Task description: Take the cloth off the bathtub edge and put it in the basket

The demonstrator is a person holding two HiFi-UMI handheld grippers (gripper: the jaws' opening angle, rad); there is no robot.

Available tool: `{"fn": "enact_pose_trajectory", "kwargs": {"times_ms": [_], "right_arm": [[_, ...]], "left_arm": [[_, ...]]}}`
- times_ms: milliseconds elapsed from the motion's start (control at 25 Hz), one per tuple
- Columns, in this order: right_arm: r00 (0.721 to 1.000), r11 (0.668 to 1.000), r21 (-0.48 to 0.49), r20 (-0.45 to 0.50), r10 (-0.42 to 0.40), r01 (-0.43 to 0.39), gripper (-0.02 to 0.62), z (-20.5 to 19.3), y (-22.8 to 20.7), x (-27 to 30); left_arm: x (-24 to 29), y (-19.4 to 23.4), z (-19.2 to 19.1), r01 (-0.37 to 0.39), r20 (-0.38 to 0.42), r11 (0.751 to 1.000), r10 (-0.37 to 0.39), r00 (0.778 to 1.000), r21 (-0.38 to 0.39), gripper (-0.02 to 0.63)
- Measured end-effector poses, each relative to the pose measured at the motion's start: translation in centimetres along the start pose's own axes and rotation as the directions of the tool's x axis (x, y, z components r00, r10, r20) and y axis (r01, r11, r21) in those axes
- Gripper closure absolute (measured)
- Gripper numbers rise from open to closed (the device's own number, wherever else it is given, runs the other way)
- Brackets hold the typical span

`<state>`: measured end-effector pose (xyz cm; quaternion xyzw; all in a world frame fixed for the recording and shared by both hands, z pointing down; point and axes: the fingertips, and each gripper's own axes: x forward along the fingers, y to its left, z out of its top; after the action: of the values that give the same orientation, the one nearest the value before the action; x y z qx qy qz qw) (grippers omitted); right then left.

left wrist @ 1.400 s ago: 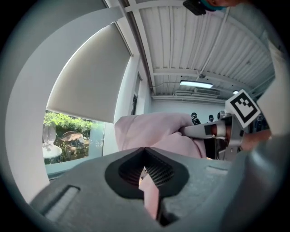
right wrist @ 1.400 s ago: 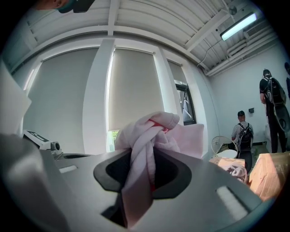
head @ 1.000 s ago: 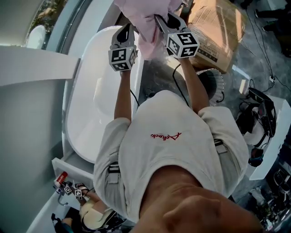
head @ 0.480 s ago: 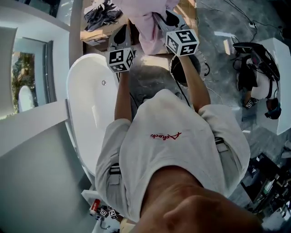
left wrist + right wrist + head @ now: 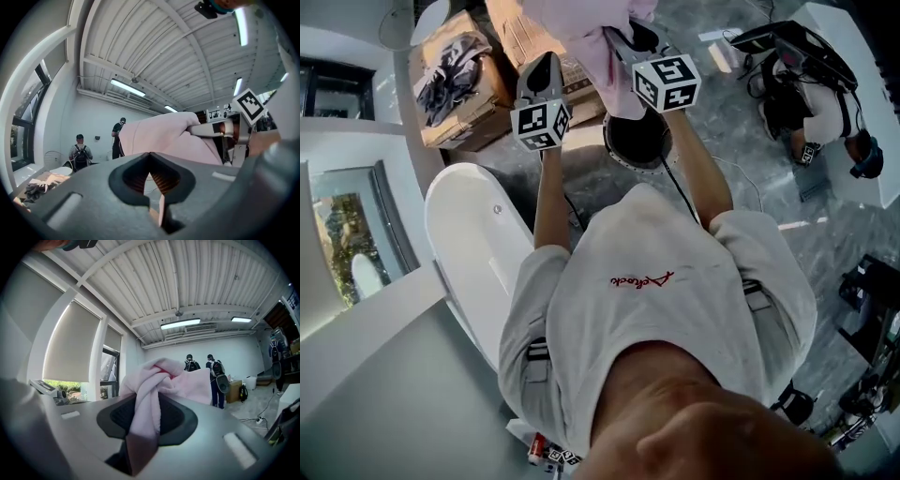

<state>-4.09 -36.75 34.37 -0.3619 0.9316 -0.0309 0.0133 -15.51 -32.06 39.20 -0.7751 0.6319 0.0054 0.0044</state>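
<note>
- Cloth (image 5: 598,36): pale pink, soft like towelling, bunched into thick folds. It hangs in the air from the grippers, well clear of the bathtub (image 5: 467,234) rim. In my head view it sits by the far rim of the basket (image 5: 622,159).
- Right gripper (image 5: 628,47) is clenched on the cloth. A twisted rope of fabric fills the slot between the jaws and spills over their tips.
- Left gripper (image 5: 541,70) is just beside it, jaws drawn nearly together on a thin pink strip of the same cloth.
- Basket is round and dark inside, standing on the grey marbled floor (image 5: 750,253). The bathtub is a smooth, glossy white oval.
- Both forearms (image 5: 546,192) reach straight out, side by side, with the grippers pointing level and their marker cubes facing up.
</note>
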Motion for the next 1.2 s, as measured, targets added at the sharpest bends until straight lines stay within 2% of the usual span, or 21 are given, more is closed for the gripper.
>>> {"fn": "enact_pose_trajectory", "kwargs": {"times_ms": [240, 400, 840, 1040, 1200], "right_arm": [[0.999, 0.999, 0.032, -0.025, -0.039, 0.040, 0.477, -1.3, -6.4, -4.6], [0.995, 0.994, 0.070, -0.052, -0.082, 0.086, 0.477, -3.3, -8.8, -6.6], [0.987, 0.981, 0.134, -0.102, -0.128, 0.141, 0.476, -9.4, -9.3, -9.2], [0.972, 0.972, 0.171, -0.201, -0.124, 0.159, 0.476, -15.6, -8.1, -9.5], [0.942, 0.961, 0.206, -0.315, -0.116, 0.187, 0.476, -21.9, -7.5, -10.3]], "left_arm": [[4.9, -8.5, -0.9, 0.082, -0.030, 0.997, -0.082, 0.996, -0.003, 0.606], [5.6, -11.5, -2.5, 0.128, -0.081, 0.992, -0.128, 0.989, -0.001, 0.606], [6.2, -12.1, -7.9, 0.178, -0.181, 0.982, -0.188, 0.965, -0.067, 0.606], [4.6, -11.0, -11.6, 0.166, -0.239, 0.981, -0.187, 0.953, -0.103, 0.606], [3.6, -10.5, -14.1, 0.157, -0.275, 0.979, -0.188, 0.943, -0.129, 0.606]]}}
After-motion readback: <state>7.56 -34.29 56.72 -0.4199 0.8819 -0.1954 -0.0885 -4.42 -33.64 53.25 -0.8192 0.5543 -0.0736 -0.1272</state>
